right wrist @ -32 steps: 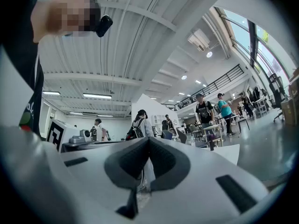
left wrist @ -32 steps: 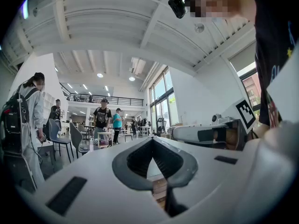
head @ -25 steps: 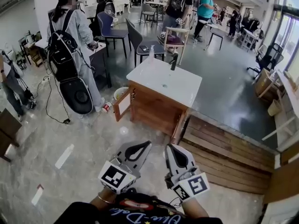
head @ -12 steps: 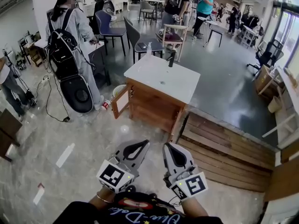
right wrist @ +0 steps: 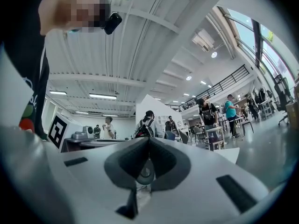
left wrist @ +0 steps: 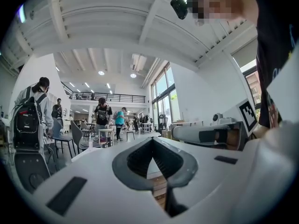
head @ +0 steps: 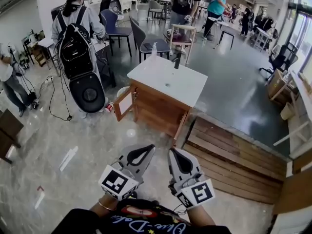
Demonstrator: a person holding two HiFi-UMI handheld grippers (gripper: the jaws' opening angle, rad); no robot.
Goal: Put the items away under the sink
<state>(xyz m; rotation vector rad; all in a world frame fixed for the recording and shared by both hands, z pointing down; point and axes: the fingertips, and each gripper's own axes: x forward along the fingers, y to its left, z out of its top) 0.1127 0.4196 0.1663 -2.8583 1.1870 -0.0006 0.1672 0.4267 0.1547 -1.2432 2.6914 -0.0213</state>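
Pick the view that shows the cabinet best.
Head view: the cabinet shows whole, white top, wooden sides, door ajar. The left gripper view gives slivers past its jaws; the right gripper view, at most a white corner.

Standing on the grey floor (head: 92, 140), a wood cabinet (head: 158, 110) carrying a white counter (head: 187, 82), its left door (head: 126, 106) hanging open. Sitting at the counter's far edge, a black tap (head: 178, 61) and a clear bottle (head: 154, 51), apart. Lying on the floor just left of the cabinet, a can (head: 108, 109); nearer, white strips (head: 68, 159).
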